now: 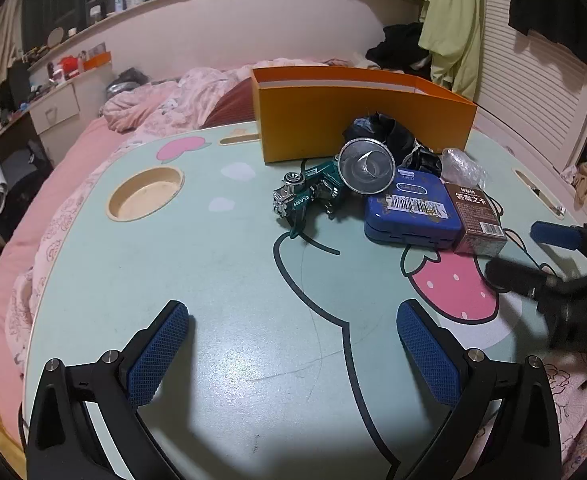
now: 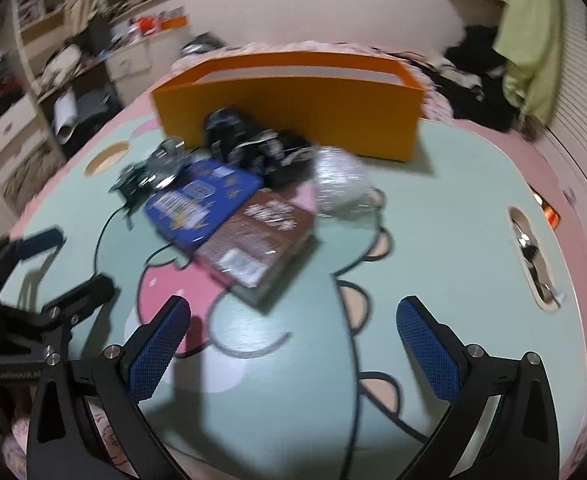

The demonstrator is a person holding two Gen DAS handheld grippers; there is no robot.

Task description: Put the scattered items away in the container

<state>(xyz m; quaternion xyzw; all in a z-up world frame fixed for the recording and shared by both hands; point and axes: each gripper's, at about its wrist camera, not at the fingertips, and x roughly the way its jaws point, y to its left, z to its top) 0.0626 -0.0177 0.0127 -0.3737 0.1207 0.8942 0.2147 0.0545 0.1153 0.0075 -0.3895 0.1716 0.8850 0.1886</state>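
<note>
clutter is heaped just before the orange container on the desk.
before it, left to right: green toy, metal cup, blue tin, brown box. left gripper and right gripper are held released, empty.

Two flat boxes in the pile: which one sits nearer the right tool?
The brown box, beside the blue tin. Its corner points toward the open right tool, while the tin lies farther back, to the left.
</note>
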